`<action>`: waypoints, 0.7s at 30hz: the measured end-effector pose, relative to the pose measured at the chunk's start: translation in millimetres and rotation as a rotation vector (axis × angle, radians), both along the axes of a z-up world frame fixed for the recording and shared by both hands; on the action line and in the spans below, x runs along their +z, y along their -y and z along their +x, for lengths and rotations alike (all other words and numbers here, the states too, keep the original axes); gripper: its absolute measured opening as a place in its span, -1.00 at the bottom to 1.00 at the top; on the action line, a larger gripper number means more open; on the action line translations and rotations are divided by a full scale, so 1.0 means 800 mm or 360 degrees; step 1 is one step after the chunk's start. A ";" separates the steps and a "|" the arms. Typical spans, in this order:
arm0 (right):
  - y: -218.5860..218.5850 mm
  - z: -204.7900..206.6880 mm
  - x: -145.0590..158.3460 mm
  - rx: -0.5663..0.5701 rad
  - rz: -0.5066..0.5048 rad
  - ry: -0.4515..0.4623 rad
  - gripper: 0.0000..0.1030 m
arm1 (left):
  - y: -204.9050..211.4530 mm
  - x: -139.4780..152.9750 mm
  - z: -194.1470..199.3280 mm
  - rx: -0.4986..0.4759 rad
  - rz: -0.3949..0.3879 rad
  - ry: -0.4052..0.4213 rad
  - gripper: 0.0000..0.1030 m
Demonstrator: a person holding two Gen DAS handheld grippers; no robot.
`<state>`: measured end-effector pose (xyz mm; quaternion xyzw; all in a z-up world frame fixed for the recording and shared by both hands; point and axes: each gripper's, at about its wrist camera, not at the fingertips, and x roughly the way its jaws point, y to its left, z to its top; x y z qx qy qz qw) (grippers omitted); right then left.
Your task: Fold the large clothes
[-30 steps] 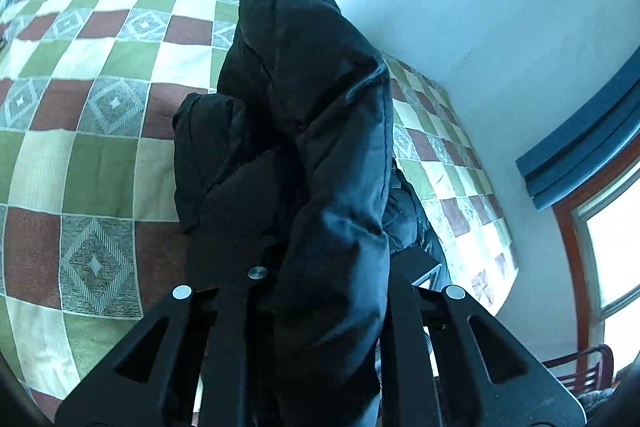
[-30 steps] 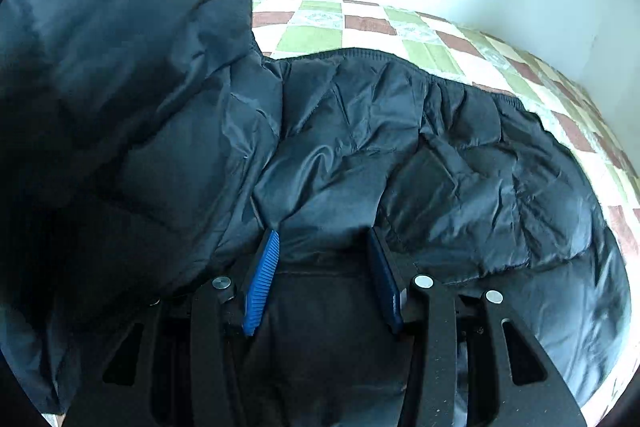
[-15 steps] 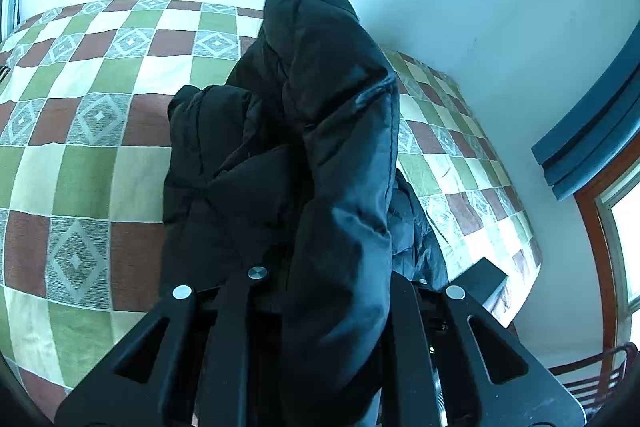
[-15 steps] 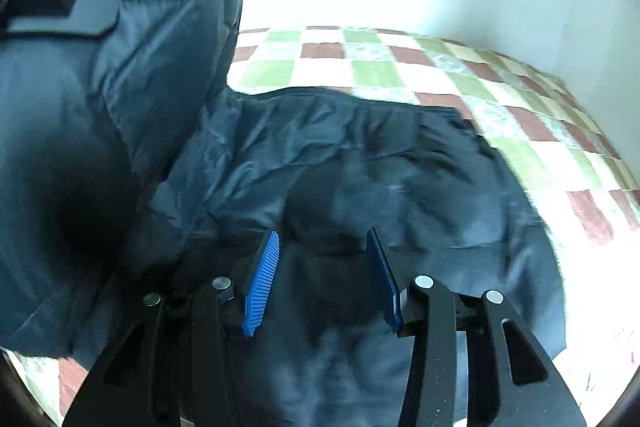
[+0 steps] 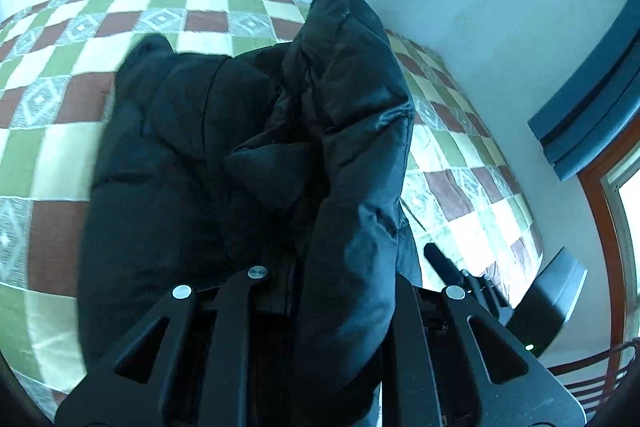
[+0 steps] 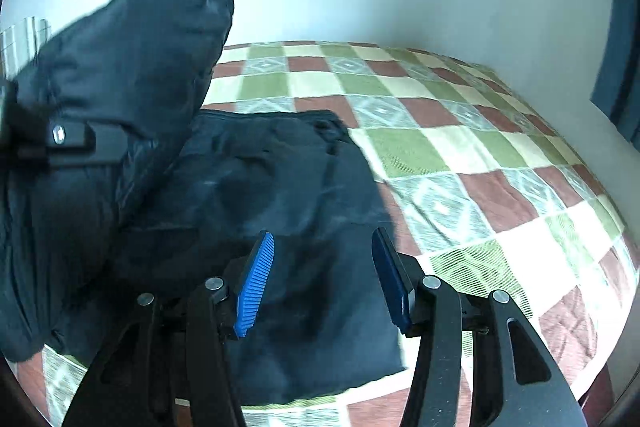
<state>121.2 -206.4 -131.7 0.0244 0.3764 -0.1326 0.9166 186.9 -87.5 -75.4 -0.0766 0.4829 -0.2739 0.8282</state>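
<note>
My right gripper (image 6: 323, 281) has just let its jaws spread — half a second ago the blue pads (image 6: 256, 287) sat closer over the dark puffer jacket (image 6: 280, 195); now they stand apart above it, pressing nothing. The jacket's body lies near the bed's (image 6: 460, 163) front edge, more checked cover showing beside it than before. My left gripper (image 5: 320, 307) stays clamped narrow on a raised padded fold (image 5: 352, 147) — I judge that fold goes over next.

Bluish daylight, fisheye warp, motion blur
</note>
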 end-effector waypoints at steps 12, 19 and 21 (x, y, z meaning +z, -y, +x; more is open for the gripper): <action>0.065 -0.025 -0.024 -0.0170 0.0011 -0.0084 0.00 | 0.048 -0.052 -0.007 -0.0015 0.0002 -0.0039 -0.71; 0.072 -0.023 -0.034 -0.0176 0.0008 -0.0111 0.00 | 0.055 -0.076 -0.012 -0.0002 -0.0004 -0.0004 -0.71; 0.072 -0.024 -0.035 -0.0176 0.0002 -0.0117 0.00 | 0.055 -0.083 -0.015 0.0000 0.0005 0.0009 -0.71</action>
